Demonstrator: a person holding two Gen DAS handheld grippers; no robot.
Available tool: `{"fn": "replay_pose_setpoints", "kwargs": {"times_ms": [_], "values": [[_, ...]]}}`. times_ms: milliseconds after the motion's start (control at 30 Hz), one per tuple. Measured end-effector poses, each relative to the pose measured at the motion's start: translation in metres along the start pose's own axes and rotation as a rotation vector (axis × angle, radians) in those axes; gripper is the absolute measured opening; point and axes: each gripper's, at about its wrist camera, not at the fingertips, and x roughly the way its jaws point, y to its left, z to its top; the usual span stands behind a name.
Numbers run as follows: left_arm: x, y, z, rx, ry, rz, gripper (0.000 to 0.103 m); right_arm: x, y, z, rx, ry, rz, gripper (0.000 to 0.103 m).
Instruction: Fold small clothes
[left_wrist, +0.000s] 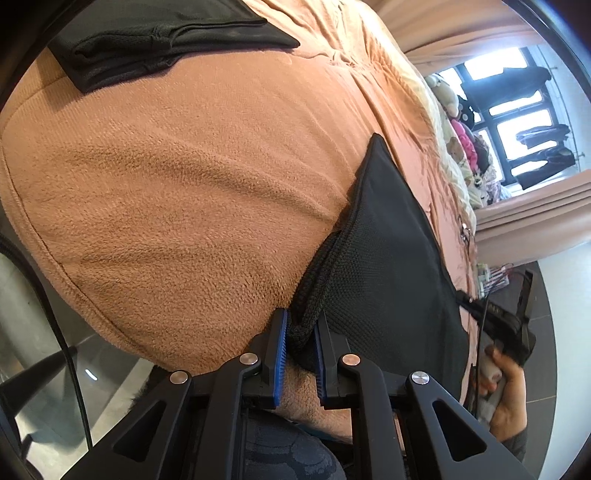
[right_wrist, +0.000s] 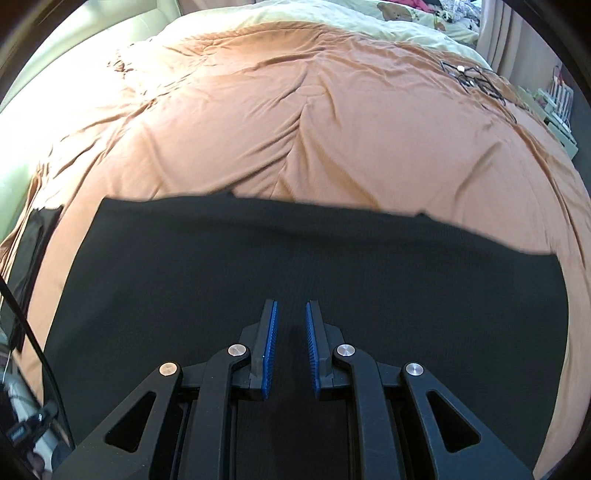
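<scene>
Two grippers were in use. The left gripper had its blue-padded fingers nearly closed on a bunched, ribbed hem corner of the black garment, pinching it at the near edge of the bed. The right gripper hovered low over the same black garment, its fingers a narrow gap apart; whether cloth lay between them could not be told. The garment's far edge ran straight across the orange blanket, which stretched wide beyond it. One folded black piece lay well apart, farther along the blanket. The blanket's hemmed edge curved down towards the floor. A tangle of cables sat near the far right.
</scene>
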Motion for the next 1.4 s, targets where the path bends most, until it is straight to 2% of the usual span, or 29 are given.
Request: {"fn": "replay_pose_setpoints", "kwargs": {"times_ms": [300,700,967,1100,1233,1400], "values": [[-0.004,0.014,0.000,-0.019,0.016,-0.090,0.011,-0.010,0.030,-0.078,0.015,0.056,0.016,0.011],[-0.006,0.020,0.001,-0.017,0.023,-0.133,0.010,-0.049,0.043,-0.151,0.054,0.057,0.002,0.011],[-0.009,0.021,0.003,-0.007,0.031,-0.124,0.010,-0.071,0.041,-0.173,0.019,0.045,0.028,0.011],[-0.009,0.024,0.004,-0.029,0.039,-0.155,0.010,-0.081,0.038,-0.174,-0.002,0.014,0.028,0.011],[-0.014,0.012,0.005,0.031,0.031,-0.124,0.009,-0.090,0.027,-0.177,0.024,-0.024,0.060,0.011],[-0.023,-0.002,0.008,0.039,0.026,-0.132,0.009,-0.092,0.013,-0.178,0.034,-0.054,0.087,0.011]]}}
